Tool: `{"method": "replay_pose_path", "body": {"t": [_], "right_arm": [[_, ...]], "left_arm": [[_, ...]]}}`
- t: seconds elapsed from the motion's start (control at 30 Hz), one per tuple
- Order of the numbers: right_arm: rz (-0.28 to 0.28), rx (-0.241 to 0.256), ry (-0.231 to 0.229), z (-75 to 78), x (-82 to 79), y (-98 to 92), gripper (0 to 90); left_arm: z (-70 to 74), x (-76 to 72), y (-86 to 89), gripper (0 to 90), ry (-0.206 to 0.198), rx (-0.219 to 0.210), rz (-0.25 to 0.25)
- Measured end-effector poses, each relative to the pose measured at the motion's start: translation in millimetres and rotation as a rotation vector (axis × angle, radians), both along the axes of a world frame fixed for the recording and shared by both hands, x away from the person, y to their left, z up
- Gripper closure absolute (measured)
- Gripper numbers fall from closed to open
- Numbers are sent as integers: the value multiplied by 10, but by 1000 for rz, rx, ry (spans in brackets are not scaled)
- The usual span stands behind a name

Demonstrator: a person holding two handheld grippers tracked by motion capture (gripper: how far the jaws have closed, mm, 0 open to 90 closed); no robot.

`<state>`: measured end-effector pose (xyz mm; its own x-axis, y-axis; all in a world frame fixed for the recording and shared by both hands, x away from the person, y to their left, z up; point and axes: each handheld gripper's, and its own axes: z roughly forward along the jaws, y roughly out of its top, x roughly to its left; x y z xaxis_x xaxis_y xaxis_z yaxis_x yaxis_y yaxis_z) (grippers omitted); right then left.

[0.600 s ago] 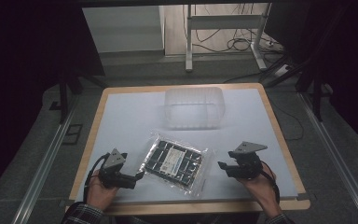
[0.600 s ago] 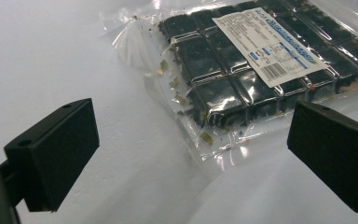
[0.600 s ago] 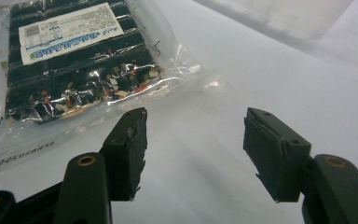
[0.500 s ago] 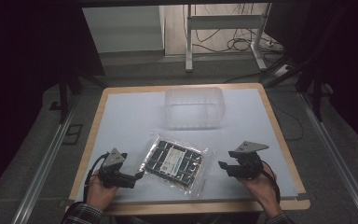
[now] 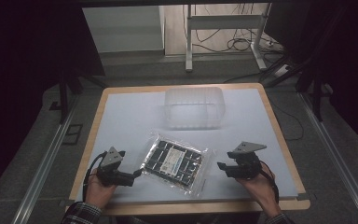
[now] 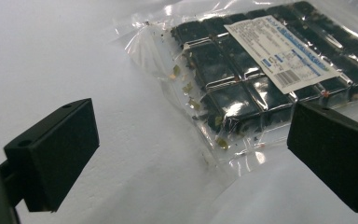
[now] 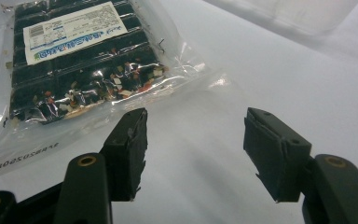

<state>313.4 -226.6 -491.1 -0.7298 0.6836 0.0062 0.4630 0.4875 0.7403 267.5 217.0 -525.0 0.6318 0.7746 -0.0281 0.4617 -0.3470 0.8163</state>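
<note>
On the white table (image 5: 130, 116), in front of the clear plastic tub (image 5: 195, 108), the sealed bag of dark cubes (image 5: 177, 161) lies flat between my two spread grippers, my left gripper (image 5: 137, 174) having edged nearer its corner, ready to pinch, my right gripper (image 5: 221, 166) waiting beside.

Clear ribbed plastic tub (image 5: 195, 108), upside down, sits toward far edge of white table top (image 5: 130, 121). Wooden border (image 5: 98, 119) rims the top. Beyond the tub: grey metal stand (image 5: 223, 32), black cables (image 5: 242, 44) on floor.
</note>
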Motion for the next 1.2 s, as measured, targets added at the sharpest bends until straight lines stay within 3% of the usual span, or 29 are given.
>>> {"method": "replay_pose_path", "body": {"t": [0.23,0.5,0.7,1.0,1.2], "right_arm": [[11,-5,-3,-1,-2,24,415],[27,39,-5,51,-39,98,495],[93,34,-31,102,-118,307,655],[186,32,-6,70,-214,623,870],[268,25,37,5,-295,819,890]], "left_arm": [[-4,0,-19,17,2,25,-5],[2,-6,-25,18,-8,33,-3],[5,-4,-16,17,-10,34,6],[11,-6,-10,18,-17,33,11],[14,-6,-6,18,-23,35,12]]}}
